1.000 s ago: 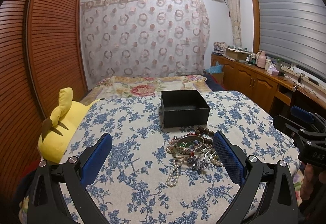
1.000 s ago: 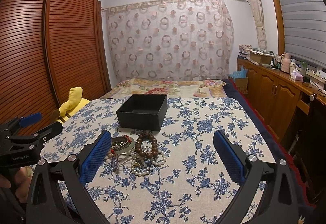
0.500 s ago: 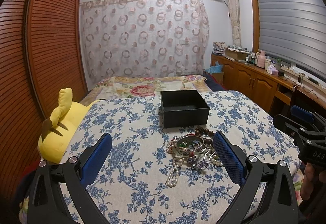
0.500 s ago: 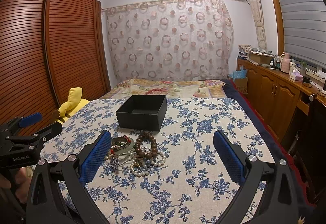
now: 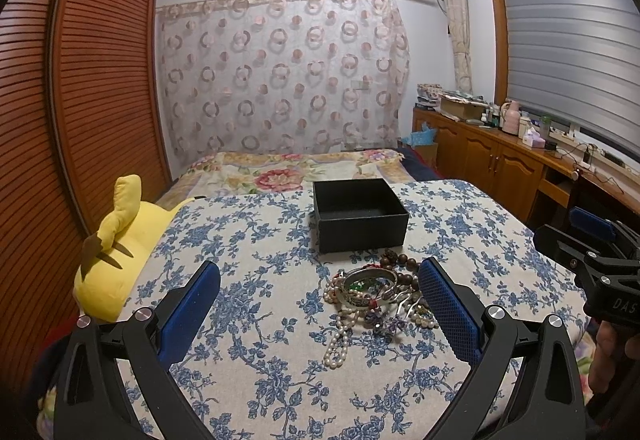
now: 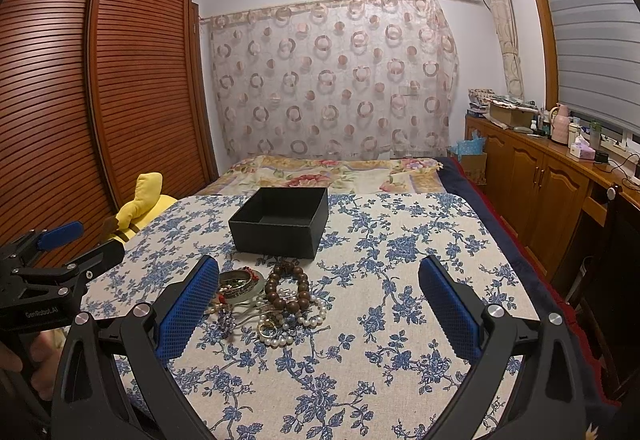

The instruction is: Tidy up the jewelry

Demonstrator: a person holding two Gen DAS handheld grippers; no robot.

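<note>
Jewelry (image 5: 376, 294): a tangled heap of pearl strands, a wooden bead bracelet (image 6: 288, 288) and a bangle, lower centre of both views, on the floral cloth (image 5: 256, 256).
Box (image 5: 358, 214): black, lidless, seemingly empty, just behind the heap at mid-frame.
Left gripper (image 5: 320, 304): jaws spread wide, holding nothing, aimed at the heap.
Right gripper (image 6: 320, 304): jaws likewise spread and empty, the heap by its left pad.
Progress: nothing appears sorted yet; every piece looks still to be lifted into the box.
Backdrop: yellow plush toy (image 5: 120, 244) at left.
</note>
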